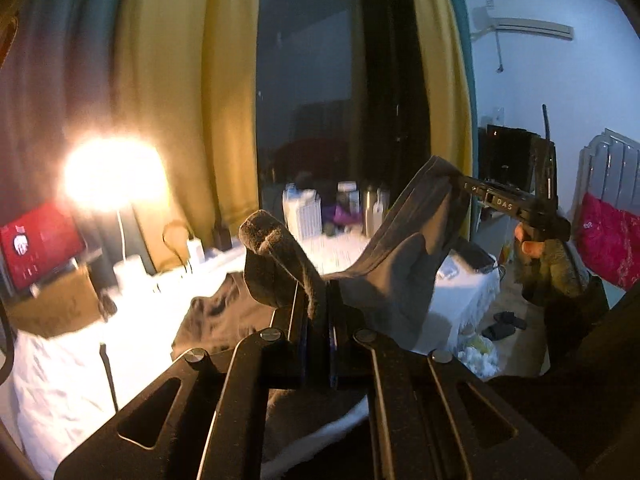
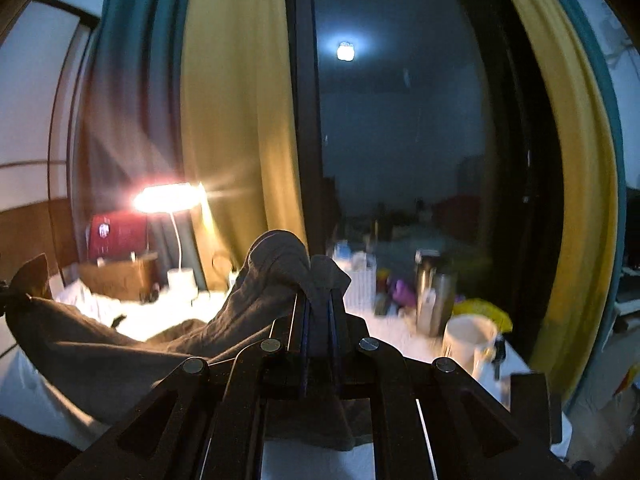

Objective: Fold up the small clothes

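A small dark grey garment (image 1: 396, 264) hangs stretched in the air between my two grippers, above a white-covered table (image 1: 80, 360). My left gripper (image 1: 316, 300) is shut on one end of it, cloth bunched over the fingers. My right gripper shows in the left wrist view (image 1: 460, 184), at the right and higher, pinching the other end. In the right wrist view, my right gripper (image 2: 320, 300) is shut on the garment (image 2: 120, 352), which runs down to the left, where the left gripper holds it at the frame edge. Another dark cloth (image 1: 216, 320) lies on the table.
A lit desk lamp (image 1: 116, 176) stands at the table's back left beside a red screen (image 1: 40, 244) and a brown box (image 1: 52, 304). Bottles and a white basket (image 1: 304, 216) line the window side. A white mug (image 2: 468, 340) stands near the right edge.
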A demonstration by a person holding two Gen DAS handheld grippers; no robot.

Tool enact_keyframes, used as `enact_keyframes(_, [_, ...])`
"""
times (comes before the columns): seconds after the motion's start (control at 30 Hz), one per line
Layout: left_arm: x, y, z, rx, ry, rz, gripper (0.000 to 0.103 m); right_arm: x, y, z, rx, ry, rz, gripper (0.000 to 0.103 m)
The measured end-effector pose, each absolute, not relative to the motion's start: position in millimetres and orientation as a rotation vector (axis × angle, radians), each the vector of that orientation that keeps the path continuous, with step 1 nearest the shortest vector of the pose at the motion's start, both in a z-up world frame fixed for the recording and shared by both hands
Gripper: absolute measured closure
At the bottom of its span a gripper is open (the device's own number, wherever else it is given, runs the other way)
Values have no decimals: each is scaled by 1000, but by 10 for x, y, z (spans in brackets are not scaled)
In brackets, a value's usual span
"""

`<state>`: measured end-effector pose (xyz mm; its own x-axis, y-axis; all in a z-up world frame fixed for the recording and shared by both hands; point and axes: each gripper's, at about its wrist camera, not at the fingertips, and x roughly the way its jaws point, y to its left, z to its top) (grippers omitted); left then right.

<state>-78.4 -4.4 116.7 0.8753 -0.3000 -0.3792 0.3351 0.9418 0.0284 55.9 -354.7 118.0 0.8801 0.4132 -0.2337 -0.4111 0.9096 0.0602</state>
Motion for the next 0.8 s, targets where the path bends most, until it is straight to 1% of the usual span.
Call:
enact_keyframes(0.2, [-939,-105,1394,137,299,-312,97,430,-3659,1369,38,172,433,95])
enact_keyframes(0.4, [-994,-115,1434,170,277,-301,97,346,-3690,1383,43,164,441,95])
enact_keyframes(0.57, [-871,-55,1345,171,311,-273,97,392,-3689,1331,52,180,450,95])
enact_keyframes(0.8, [-496,160,1043,125,412,-222,97,708,-3485,1117,35,262,470,95])
